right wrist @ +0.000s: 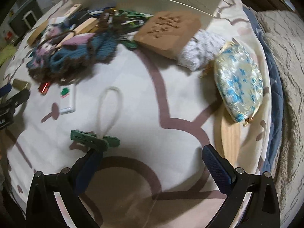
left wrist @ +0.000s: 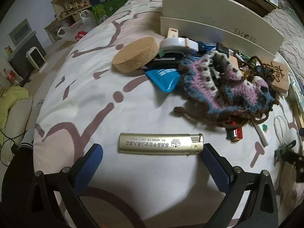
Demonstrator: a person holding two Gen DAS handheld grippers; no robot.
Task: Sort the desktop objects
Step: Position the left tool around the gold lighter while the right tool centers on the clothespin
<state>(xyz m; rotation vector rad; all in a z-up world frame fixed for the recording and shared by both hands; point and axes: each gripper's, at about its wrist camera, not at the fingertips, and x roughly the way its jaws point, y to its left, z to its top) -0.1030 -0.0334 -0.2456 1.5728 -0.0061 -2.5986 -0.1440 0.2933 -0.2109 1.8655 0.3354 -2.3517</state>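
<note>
A gold lighter (left wrist: 160, 143) lies crosswise on the patterned sheet (left wrist: 79, 87), just ahead of my open left gripper (left wrist: 152, 151); its capped end nearly touches the right finger. Behind it sits a pile: a crocheted purple-blue pouch (left wrist: 228, 83), a round wooden block (left wrist: 135, 55), a blue packet (left wrist: 163, 78), a white tape dispenser (left wrist: 178, 44). My right gripper (right wrist: 153, 154) is open over the sheet. A green clothes peg (right wrist: 95, 139) with a white cord loop (right wrist: 110, 110) lies at its left fingertip. The floral pouch (right wrist: 240, 83) rests to the right.
A white open box (left wrist: 218, 24) stands behind the pile. A carved wooden block (right wrist: 169, 32), a fluffy grey item (right wrist: 201, 49), a white eraser-like piece (right wrist: 67, 98) and a red battery (left wrist: 235, 133) lie about. The bed edge drops off left; a wooden board (right wrist: 228, 134) lies right.
</note>
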